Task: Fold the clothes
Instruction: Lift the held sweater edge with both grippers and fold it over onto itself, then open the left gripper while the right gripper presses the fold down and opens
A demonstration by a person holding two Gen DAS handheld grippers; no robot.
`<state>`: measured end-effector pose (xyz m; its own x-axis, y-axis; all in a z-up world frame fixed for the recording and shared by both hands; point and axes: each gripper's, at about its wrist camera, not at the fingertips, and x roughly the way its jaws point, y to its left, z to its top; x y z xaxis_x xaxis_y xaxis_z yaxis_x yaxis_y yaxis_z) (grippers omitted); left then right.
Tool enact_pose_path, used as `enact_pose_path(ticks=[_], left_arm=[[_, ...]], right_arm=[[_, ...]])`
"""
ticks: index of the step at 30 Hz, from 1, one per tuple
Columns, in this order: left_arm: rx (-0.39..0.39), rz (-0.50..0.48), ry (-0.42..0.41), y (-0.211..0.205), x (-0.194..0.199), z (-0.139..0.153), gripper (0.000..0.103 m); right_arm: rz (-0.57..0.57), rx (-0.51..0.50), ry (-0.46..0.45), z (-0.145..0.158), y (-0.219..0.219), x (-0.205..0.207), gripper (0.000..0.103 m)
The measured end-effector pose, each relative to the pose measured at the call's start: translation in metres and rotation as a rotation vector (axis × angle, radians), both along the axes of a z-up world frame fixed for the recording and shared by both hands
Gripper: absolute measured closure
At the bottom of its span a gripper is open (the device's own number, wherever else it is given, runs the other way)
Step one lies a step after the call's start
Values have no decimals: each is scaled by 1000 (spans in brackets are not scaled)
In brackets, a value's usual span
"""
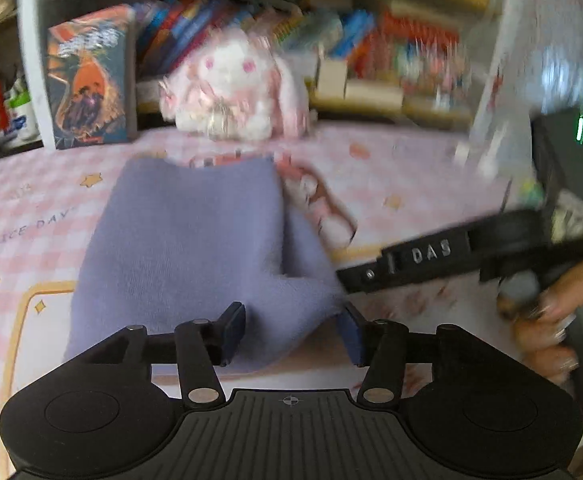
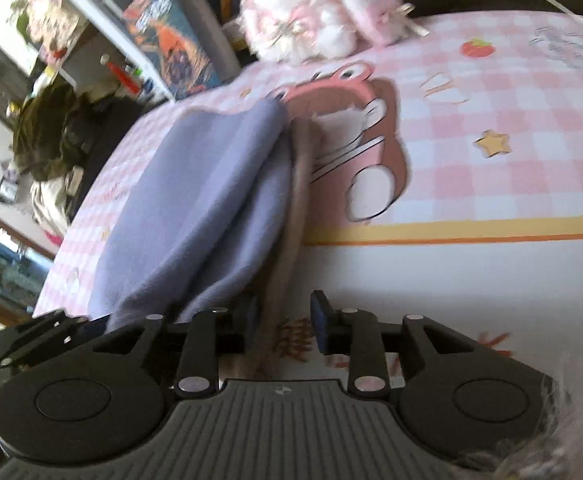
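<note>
A lavender fleece garment (image 1: 195,240) lies folded on the pink checked sheet (image 1: 411,168). My left gripper (image 1: 291,332) is open over the garment's near edge, with cloth between its pads but not pinched. The right gripper's black body (image 1: 411,260), held by a hand (image 1: 551,312), reaches the garment's right edge. In the right wrist view the garment (image 2: 195,208) shows a tan lining along its right edge. That edge runs down between the fingers of my right gripper (image 2: 285,322), which is open, with a gap at the right pad (image 2: 318,320). Part of the left gripper (image 2: 31,336) shows at lower left.
A white and pink plush bunny (image 1: 227,92) sits at the far end of the sheet, beside an illustrated box (image 1: 91,80). Behind them is a shelf of books (image 1: 371,52). A white post (image 1: 31,60) stands at the left. Dark clutter (image 2: 51,128) lies beyond the bed.
</note>
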<state>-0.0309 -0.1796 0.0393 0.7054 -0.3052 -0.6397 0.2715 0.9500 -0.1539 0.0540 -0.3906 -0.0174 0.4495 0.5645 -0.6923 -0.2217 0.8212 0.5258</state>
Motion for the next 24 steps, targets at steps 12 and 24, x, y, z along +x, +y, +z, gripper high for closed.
enact_pose_path(ticks=[12, 24], left_arm=[[45, 188, -86, 45, 0, -2, 44], [87, 121, -17, 34, 5, -31, 44]], right_arm=[[40, 279, 45, 22, -10, 8, 35], [214, 117, -230, 44, 48, -7, 95]])
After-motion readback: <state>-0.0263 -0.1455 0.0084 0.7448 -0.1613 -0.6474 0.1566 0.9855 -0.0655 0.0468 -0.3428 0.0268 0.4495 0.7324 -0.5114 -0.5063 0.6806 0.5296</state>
